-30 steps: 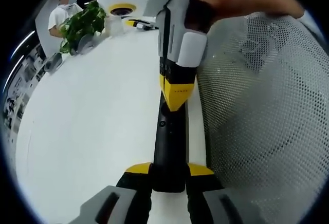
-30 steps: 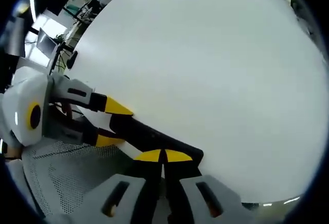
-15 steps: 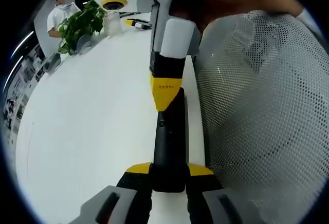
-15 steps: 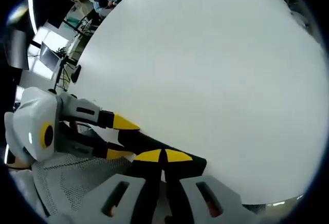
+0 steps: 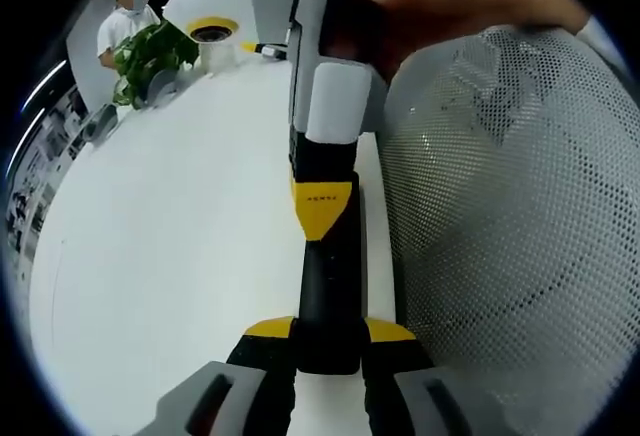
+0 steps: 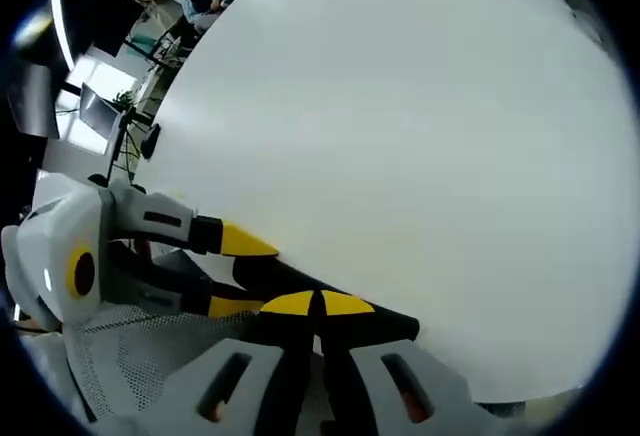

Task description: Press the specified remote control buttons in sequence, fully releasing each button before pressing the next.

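We clamp the remote [image 5: 328, 296] in the left gripper [image 5: 328, 334] jaws over the bench [image 5: 180, 216] edge. Right gripper [image 6: 320, 304], jaws together, tip on it: press straight, lift fully off.

I have wide bare white table [image 5: 180, 236] to the left of the remote [image 5: 328, 296], but a mesh chair back [image 5: 500, 236] crowds its right side and a plant [image 5: 150, 51] stands far off.
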Demonstrator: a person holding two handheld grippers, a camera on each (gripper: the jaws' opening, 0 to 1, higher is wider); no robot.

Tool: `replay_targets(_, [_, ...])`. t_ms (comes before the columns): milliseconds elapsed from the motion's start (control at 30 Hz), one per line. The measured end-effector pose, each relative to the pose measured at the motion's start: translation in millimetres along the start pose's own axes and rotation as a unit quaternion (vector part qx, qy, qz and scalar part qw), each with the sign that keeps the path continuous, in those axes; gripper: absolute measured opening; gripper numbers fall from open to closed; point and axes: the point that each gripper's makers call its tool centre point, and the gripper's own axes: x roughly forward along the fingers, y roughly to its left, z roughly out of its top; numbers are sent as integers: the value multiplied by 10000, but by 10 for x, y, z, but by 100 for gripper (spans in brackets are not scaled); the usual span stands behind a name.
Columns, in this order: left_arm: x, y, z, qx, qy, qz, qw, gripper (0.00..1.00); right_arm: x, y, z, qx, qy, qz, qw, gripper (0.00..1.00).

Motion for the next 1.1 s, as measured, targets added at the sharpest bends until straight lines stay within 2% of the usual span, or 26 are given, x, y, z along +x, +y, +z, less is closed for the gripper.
replay_targets(367, [-2, 2, 1, 26, 12, -7, 10000, 24, 26, 1, 17, 3, -54, 16, 10000, 0])
replay_targets(467, [1, 0, 6, 55, 31, -13, 10000, 24, 43, 0, 28, -131, -84, -53, 9999, 0])
replay_targets(867, [4, 3, 10, 47, 43, -9, 10000, 24, 59, -14, 38, 18, -130, -43, 9999, 0])
replay_targets(1100, [10, 8, 13, 31, 33, -2, 10000, 24, 62, -5, 41, -134, -177, -91, 9997, 0])
